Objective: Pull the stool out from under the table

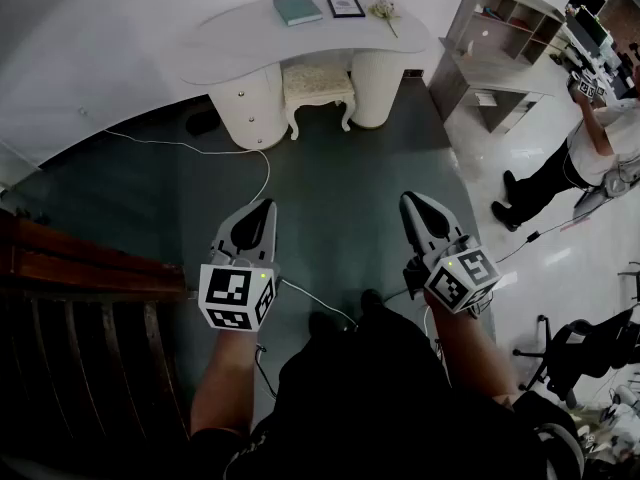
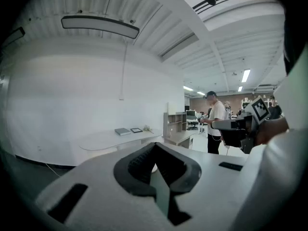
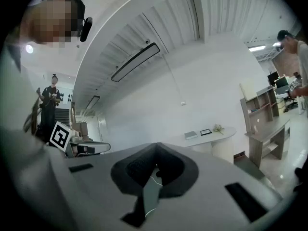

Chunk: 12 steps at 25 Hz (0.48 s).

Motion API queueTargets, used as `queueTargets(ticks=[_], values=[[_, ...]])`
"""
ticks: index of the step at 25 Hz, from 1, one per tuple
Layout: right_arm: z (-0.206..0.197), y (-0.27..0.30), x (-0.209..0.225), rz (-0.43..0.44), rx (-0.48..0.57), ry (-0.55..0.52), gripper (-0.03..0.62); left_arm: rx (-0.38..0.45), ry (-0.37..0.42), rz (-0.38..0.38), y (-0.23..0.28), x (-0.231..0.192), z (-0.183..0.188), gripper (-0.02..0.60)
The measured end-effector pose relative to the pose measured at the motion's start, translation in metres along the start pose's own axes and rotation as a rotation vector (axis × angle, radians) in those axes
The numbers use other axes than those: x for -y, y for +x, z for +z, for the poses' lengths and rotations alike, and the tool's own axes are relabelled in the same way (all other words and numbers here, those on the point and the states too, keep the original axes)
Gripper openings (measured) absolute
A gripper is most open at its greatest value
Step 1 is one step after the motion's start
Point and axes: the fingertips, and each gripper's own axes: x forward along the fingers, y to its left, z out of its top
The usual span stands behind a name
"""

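A cream stool with carved legs stands tucked under the white curved table at the far wall. My left gripper and right gripper hover side by side over the dark floor, well short of the stool, both shut with nothing in them. In the left gripper view the table shows far off beyond the shut left gripper. The right gripper view shows the table in the distance past the shut right gripper.
On the table lie a teal book, a picture frame and a small flower sprig. A white cable runs across the floor. A grey shelf unit stands right, a person beside it. Wooden stairs lie left.
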Motion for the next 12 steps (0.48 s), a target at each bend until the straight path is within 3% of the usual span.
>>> queueTargets(ticks=[5,12], values=[[-0.003,0.006,-0.016,0.029,0.015,-0.010,0.003,-0.011,-0.049,0.020,-0.006,-0.009,-0.004,0.008],[0.004,0.010,-0.031,0.052,0.025,-0.058,0.002,0.021,-0.087,-0.051,-0.012,0.000,-0.001,0.009]])
